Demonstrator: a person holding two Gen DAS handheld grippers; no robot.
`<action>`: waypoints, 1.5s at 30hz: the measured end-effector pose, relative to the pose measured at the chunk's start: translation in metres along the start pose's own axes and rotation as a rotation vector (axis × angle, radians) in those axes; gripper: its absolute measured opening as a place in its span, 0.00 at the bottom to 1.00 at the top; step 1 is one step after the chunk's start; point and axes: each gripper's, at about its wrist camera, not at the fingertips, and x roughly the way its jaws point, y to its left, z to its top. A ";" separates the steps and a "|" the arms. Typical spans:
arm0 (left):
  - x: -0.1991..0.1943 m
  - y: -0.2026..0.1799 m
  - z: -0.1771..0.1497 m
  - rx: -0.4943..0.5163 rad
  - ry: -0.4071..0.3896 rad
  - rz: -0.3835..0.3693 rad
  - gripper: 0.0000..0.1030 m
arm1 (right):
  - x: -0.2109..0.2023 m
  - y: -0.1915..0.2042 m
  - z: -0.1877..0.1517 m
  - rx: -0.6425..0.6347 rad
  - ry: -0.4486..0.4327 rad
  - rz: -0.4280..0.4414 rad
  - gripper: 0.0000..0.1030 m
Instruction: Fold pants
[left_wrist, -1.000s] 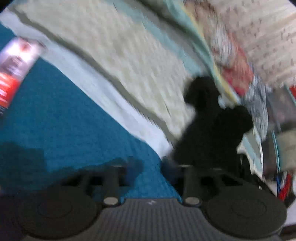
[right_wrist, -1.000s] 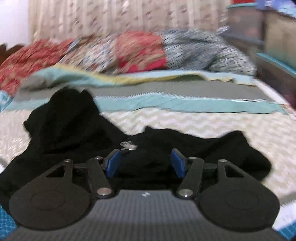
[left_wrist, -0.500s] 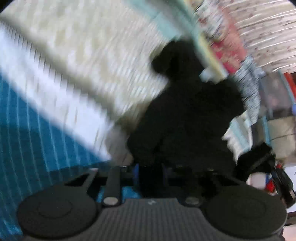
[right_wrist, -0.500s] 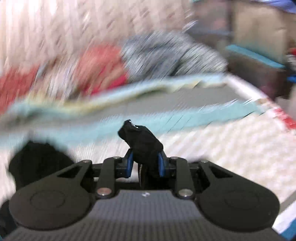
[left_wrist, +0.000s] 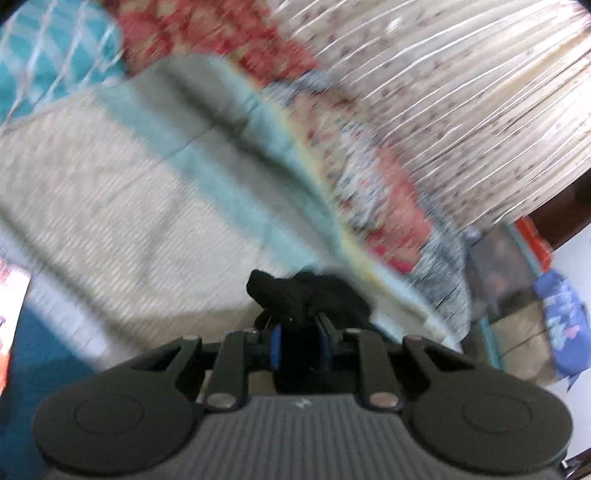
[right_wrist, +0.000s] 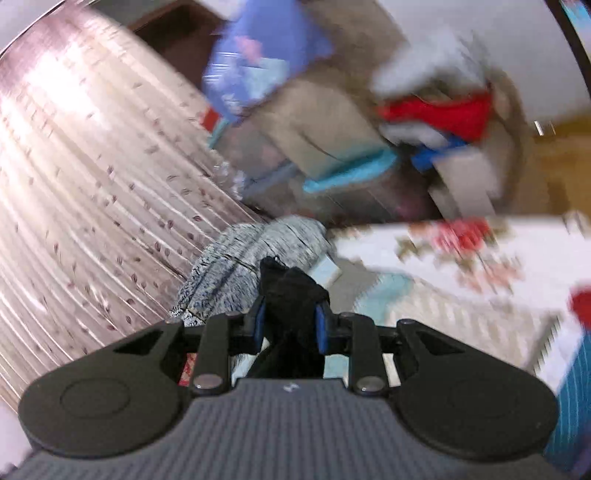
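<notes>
Here both left tongs (left_wrist: 298, 341) and right tongs (right_wrist: 290, 325) pinch black pants (left_wrist: 306, 291); curtain (right_wrist: 92, 192) looms beside.

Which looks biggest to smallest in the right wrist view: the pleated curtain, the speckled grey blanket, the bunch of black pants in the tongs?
1. pleated curtain, by far
2. speckled grey blanket
3. black pants, the bunch showing above the right tongs; close to the blanket, and nearer the camera, so unsure.

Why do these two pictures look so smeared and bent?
Left wrist view: the striped curtain and bedspread streak with motion blur, lines bowed by the fisheye; the left gripper clamping black pants fabric stays sharp. Right wrist view: cluttered boxes smear; the right gripper looks crisp.
</notes>
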 end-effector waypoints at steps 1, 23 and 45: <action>0.004 0.014 -0.013 -0.010 0.034 0.036 0.17 | 0.000 -0.020 -0.003 0.031 0.025 -0.018 0.28; 0.006 0.059 -0.026 0.010 0.006 0.211 0.36 | -0.077 -0.094 -0.038 0.078 -0.168 -0.247 0.62; 0.197 0.008 -0.069 0.316 0.092 0.123 0.19 | 0.237 0.329 -0.500 -1.107 1.033 0.316 0.84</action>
